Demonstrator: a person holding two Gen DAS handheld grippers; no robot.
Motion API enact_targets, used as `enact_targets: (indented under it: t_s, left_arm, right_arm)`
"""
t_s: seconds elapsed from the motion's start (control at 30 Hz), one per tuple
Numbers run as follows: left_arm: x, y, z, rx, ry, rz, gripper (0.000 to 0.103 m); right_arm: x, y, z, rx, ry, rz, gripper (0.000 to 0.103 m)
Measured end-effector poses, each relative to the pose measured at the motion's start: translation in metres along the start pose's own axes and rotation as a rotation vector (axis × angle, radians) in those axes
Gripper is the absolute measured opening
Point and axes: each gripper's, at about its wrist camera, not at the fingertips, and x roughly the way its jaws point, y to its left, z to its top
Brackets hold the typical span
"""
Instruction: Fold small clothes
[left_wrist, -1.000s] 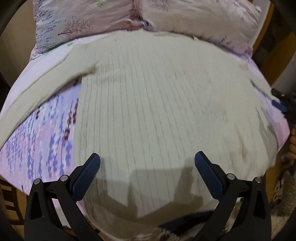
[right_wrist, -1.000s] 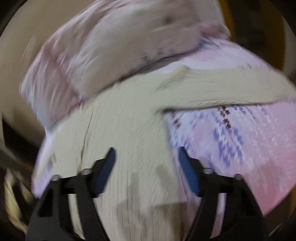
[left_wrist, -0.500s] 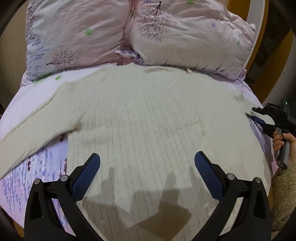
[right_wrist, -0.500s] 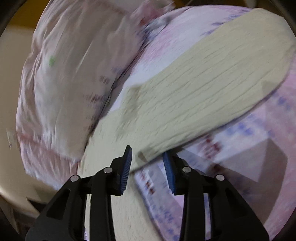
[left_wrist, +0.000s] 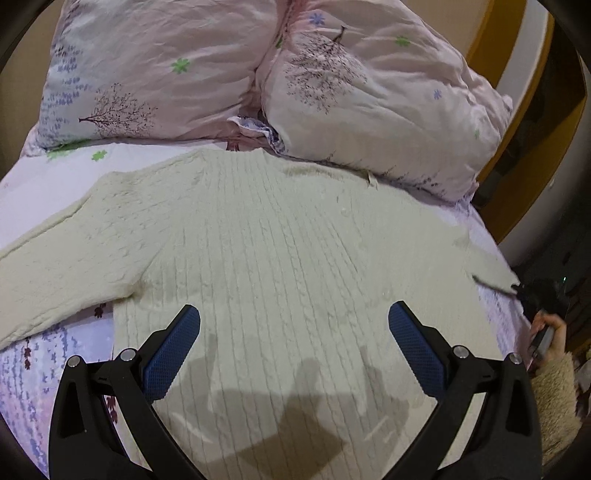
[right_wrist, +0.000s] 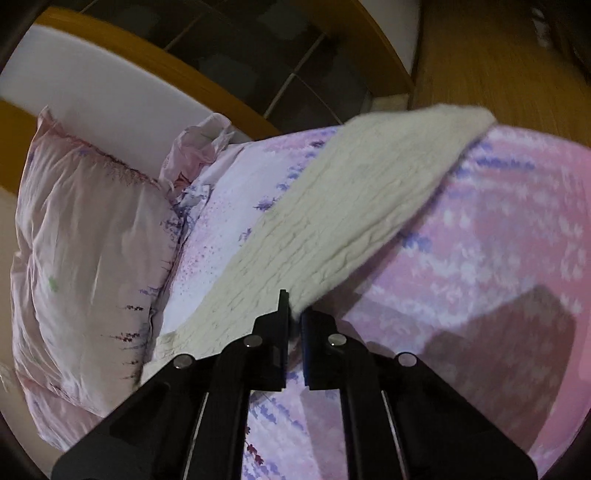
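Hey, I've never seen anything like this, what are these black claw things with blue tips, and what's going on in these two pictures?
They are hand-held grippers, one in each of a person's hands, each with a fisheye camera looking along its jaws. The left camera shows the left gripper open above a cream cable-knit sweater spread on a pink floral bedsheet, with two pink floral pillows behind. At its right edge you see the person's right hand. The right camera shows the right gripper shut on the sweater's right sleeve, apparently to start folding.
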Motion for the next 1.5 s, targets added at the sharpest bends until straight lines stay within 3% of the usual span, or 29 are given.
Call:
enact_targets:
  t_s: [0.17, 0.33, 0.47, 0.6, 0.67, 0.77, 0.8, 0.87, 1.07, 1.13, 1.2, 1.3, 1.43, 1.5]
  left_arm:
    - [0.000, 0.011, 0.010, -0.040, -0.041, -0.026, 0.102]
    - [0.000, 0.018, 0.018, -0.072, -0.099, -0.061, 0.102]
    - [0.004, 0.020, 0.022, -0.096, -0.093, -0.081, 0.102]
    - [0.011, 0.022, 0.023, -0.141, -0.073, -0.119, 0.102]
    - [0.014, 0.023, 0.022, -0.152, -0.062, -0.126, 0.102]
    - [0.017, 0.027, 0.021, -0.169, -0.044, -0.143, 0.102]
    - [0.017, 0.028, 0.021, -0.175, -0.041, -0.149, 0.102]
    - [0.019, 0.034, 0.022, -0.203, -0.033, -0.160, 0.102]
    - [0.022, 0.046, 0.021, -0.283, -0.011, -0.214, 0.098]
    - [0.022, 0.048, 0.021, -0.291, -0.009, -0.213, 0.096]
    - [0.021, 0.051, 0.020, -0.301, -0.006, -0.218, 0.093]
    - [0.022, 0.055, 0.019, -0.324, 0.004, -0.232, 0.089]
    - [0.023, 0.059, 0.018, -0.350, 0.001, -0.234, 0.088]
    - [0.024, 0.061, 0.017, -0.361, 0.005, -0.242, 0.088]
  right_arm:
    - [-0.029, 0.049, -0.006, -0.190, -0.100, 0.041, 0.005]
    - [-0.042, 0.135, -0.045, -0.429, -0.077, 0.188, 0.005]
    - [-0.026, 0.207, -0.123, -0.631, 0.100, 0.340, 0.005]
    - [0.018, 0.240, -0.214, -0.767, 0.366, 0.362, 0.005]
    - [0.038, 0.237, -0.246, -0.784, 0.463, 0.327, 0.005]
    - [0.046, 0.225, -0.255, -0.708, 0.534, 0.309, 0.018]
    - [0.046, 0.220, -0.251, -0.652, 0.551, 0.323, 0.027]
    - [0.040, 0.207, -0.243, -0.565, 0.543, 0.332, 0.035]
    - [0.040, 0.194, -0.205, -0.373, 0.449, 0.295, 0.035]
    - [0.045, 0.191, -0.199, -0.356, 0.423, 0.264, 0.031]
    - [0.044, 0.196, -0.199, -0.392, 0.367, 0.200, 0.015]
    - [0.037, 0.217, -0.209, -0.530, 0.267, 0.157, 0.006]
    - [0.020, 0.252, -0.235, -0.677, 0.227, 0.274, 0.004]
    - [0.009, 0.275, -0.268, -0.889, 0.264, 0.366, 0.004]
